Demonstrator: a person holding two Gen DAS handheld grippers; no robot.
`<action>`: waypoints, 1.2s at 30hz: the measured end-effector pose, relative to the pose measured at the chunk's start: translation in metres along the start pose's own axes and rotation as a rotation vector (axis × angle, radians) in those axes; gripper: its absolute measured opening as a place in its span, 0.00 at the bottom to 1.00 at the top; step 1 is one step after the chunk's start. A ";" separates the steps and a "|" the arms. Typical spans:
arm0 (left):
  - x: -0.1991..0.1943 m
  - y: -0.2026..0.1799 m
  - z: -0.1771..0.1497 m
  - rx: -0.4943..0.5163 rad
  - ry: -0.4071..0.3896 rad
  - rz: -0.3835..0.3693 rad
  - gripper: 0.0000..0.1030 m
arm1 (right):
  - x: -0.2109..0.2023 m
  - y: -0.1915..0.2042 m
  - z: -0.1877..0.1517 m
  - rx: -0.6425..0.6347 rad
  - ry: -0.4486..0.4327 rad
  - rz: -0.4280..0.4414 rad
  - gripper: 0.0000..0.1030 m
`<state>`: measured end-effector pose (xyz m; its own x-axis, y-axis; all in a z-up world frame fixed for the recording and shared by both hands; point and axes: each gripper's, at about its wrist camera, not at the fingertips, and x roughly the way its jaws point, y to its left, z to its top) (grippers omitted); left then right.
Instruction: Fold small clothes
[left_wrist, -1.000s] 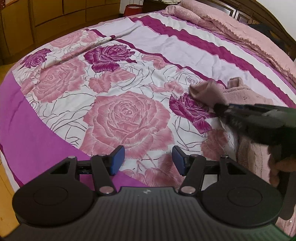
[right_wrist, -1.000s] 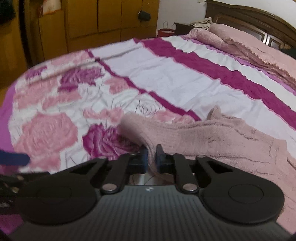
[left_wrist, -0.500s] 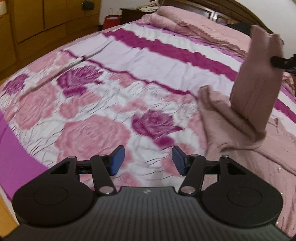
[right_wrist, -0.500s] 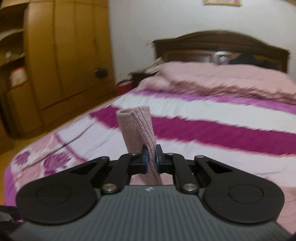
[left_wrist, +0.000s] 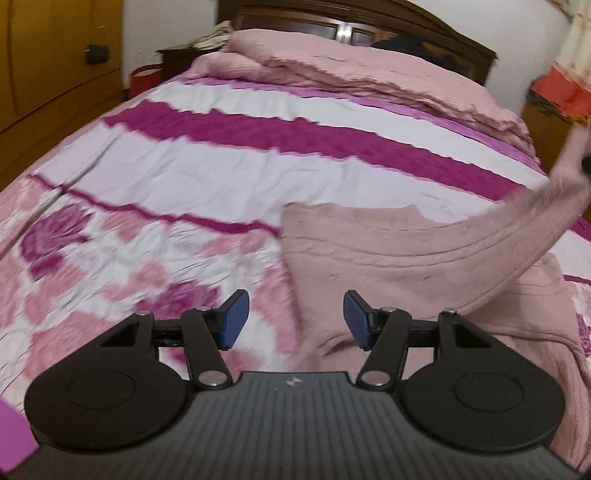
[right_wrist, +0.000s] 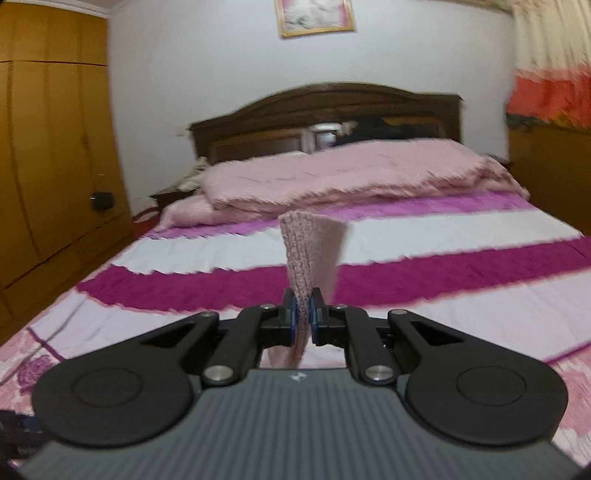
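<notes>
Sweater, dusty-pink knit, sleeve lifted taut

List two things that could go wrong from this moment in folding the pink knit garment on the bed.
1. The right hand-held gripper pinches only a narrow strip of the pink knit garment, which could slip free.
2. The left hand-held gripper is open and holds nothing, so the body on the bedspread may drag or bunch.

A home bedroom — wide bed with rose-print cover, dark wooden headboard, wooden wardrobe alongside, framed picture above.
</notes>
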<state>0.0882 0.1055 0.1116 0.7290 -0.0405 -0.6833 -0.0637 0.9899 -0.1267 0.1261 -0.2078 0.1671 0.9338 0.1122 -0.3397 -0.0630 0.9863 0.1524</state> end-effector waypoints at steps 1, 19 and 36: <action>0.005 -0.005 0.002 0.011 0.004 -0.012 0.62 | 0.001 -0.007 -0.006 0.009 0.013 -0.014 0.10; 0.095 -0.056 -0.002 0.089 0.135 -0.028 0.62 | 0.016 -0.111 -0.130 0.206 0.299 -0.077 0.26; 0.090 -0.065 0.002 0.131 0.128 -0.010 0.63 | 0.053 -0.128 -0.107 0.103 0.308 -0.094 0.47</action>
<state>0.1594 0.0375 0.0594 0.6358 -0.0588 -0.7696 0.0384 0.9983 -0.0446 0.1459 -0.3151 0.0299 0.7828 0.0685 -0.6185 0.0684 0.9784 0.1949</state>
